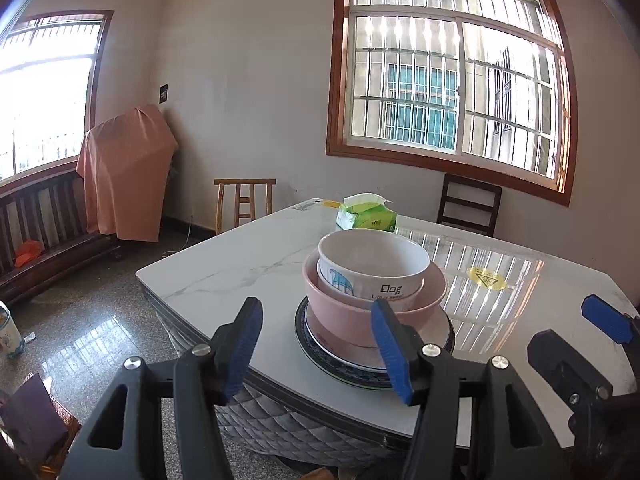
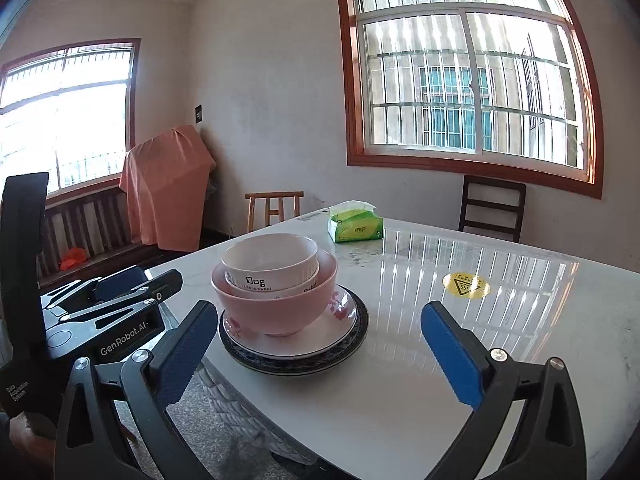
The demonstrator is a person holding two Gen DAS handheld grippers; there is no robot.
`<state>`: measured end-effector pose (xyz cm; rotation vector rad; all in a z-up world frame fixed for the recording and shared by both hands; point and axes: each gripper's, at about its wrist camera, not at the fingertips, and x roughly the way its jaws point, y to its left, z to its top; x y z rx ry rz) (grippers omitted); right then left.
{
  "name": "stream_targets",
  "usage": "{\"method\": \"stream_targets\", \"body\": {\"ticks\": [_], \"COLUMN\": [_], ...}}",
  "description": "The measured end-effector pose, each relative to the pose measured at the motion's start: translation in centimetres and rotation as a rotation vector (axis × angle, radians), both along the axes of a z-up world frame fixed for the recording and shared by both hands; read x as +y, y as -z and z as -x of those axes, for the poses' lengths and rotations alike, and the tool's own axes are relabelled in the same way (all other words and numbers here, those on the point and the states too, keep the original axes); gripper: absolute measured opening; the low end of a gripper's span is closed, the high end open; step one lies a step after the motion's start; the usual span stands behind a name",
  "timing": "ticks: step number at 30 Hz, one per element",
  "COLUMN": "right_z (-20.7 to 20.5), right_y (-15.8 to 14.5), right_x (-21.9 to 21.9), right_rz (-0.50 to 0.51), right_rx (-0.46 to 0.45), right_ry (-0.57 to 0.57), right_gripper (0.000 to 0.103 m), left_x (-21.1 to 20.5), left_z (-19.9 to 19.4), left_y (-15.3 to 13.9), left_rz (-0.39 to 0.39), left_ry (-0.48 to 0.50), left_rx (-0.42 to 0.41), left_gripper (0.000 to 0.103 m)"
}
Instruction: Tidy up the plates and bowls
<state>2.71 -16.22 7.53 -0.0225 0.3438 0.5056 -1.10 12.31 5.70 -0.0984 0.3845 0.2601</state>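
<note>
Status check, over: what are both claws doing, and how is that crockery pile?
Left gripper, right gripper: jaws open, empty. White bowl nested in pink bowl on stacked plates. Nothing in the way.

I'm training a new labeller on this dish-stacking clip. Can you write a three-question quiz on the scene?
1. True or false: the white bowl sits inside the pink bowl.
2. What lies directly under the pink bowl? A) tissue pack B) white plate C) bare table
3. Does either tool hold anything?

Key:
1. True.
2. B: the white plate rests on a dark-rimmed plate.
3. No: the left tool and right tool are open and empty.
</note>
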Motion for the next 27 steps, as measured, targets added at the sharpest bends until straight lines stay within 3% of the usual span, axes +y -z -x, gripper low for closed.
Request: {"method": "stream_targets", "body": {"ticks": [14, 27], "right_z": [2.2, 3.3], "right_y": [1.1, 1.1], "right_x": [-2.1, -1.5], "right_rz": [-0.022, -0.007], "right_rx": [-0.01, -0.018], "right_ry": [0.041, 0.037], "right_gripper": [0.102, 0.102], "left_x": [-2.8, -2.0], "left_z": [2.8, 3.2], "left_y": [-0.3, 0.5], "left_rz": [-0.059, -0.021], "left_ry": [0.026, 0.017], "left_rx": [0.005, 0.039], "left_gripper": [0.073, 0.073]}}
